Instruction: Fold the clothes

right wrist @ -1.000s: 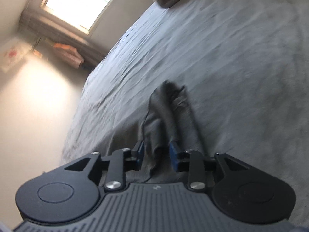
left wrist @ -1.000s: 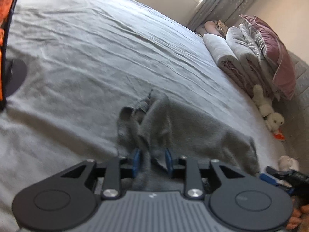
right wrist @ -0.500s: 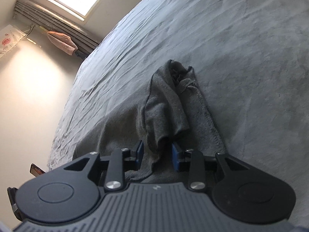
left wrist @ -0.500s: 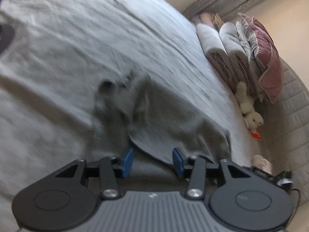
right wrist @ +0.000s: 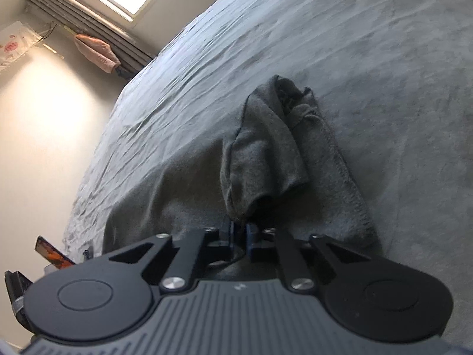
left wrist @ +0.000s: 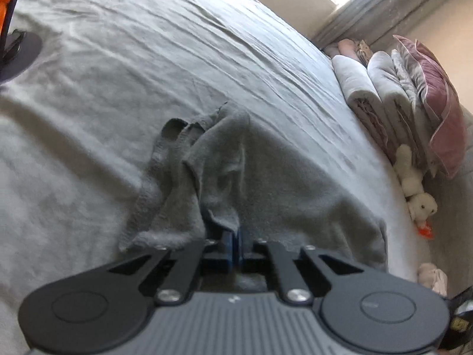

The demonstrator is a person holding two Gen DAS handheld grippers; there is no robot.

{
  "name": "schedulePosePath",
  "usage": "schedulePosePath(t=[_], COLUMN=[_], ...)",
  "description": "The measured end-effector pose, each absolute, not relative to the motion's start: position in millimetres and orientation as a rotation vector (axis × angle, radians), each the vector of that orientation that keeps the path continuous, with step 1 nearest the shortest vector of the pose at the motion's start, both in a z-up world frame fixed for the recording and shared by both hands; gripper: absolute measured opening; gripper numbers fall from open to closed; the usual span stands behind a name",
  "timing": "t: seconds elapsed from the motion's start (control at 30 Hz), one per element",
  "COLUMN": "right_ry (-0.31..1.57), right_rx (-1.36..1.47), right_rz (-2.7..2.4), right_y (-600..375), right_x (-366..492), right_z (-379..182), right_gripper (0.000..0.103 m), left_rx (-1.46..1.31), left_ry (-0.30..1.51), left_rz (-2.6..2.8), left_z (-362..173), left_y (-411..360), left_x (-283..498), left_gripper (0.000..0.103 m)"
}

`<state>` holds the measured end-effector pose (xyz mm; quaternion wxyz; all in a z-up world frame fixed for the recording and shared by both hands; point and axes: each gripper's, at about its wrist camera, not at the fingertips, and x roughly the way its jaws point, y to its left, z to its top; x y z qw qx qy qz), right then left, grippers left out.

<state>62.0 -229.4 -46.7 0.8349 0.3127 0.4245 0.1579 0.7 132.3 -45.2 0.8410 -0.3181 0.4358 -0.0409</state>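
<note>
Left gripper (left wrist: 235, 238): jaws drawn together, clamped on a fold of the grey garment (left wrist: 266, 183). Half a second ago these jaws stood apart with the cloth edge between them, so the grip is new.

Right gripper (right wrist: 240, 232): jaws nearly together, pinching a hanging fold of the same garment (right wrist: 260, 159); half a second ago they stood wider.

With both near edges now held, the garment is judged ready to be lifted or drawn over for a fold.

The garment lies rumpled on the grey bed sheet (left wrist: 147, 59). Its long axis runs near to far, and the bunched, hemmed end points far, away from both grippers.
</note>
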Motion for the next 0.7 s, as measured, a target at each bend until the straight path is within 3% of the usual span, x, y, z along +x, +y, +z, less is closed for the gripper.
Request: schedulePosePath(t=[0.17, 0.33, 0.43, 0.5, 0.7], right_ry=[0.864, 0.988, 0.933, 0.892, 0.729], right_rx=[0.76, 0.625, 0.595, 0.578, 0.479], right_rz=[0.405, 0.344, 0.339, 0.335, 0.274], right_y=[-247, -242, -248, -253, -262], right_x=[55, 61, 56, 52, 40], right_z=[-33, -51, -42, -34, -12], right_gripper=[0.008, 0.005, 0.016, 0.016, 0.017], left_rx=[-0.651, -0.562, -0.427, -0.369, -0.233], left_ry=[0.921, 0.915, 0.903, 0.866, 0.671], left_rz=[-0.068, -0.069, -0.092, -0.106, -0.062], left_z=[-46, -41, -33, -24, -1], left_y=[132, 127, 119, 121, 130], left_x=[-1, -2, -3, -6, -8], left_gripper=[0.001, 0.004, 0.007, 0.017, 0.017])
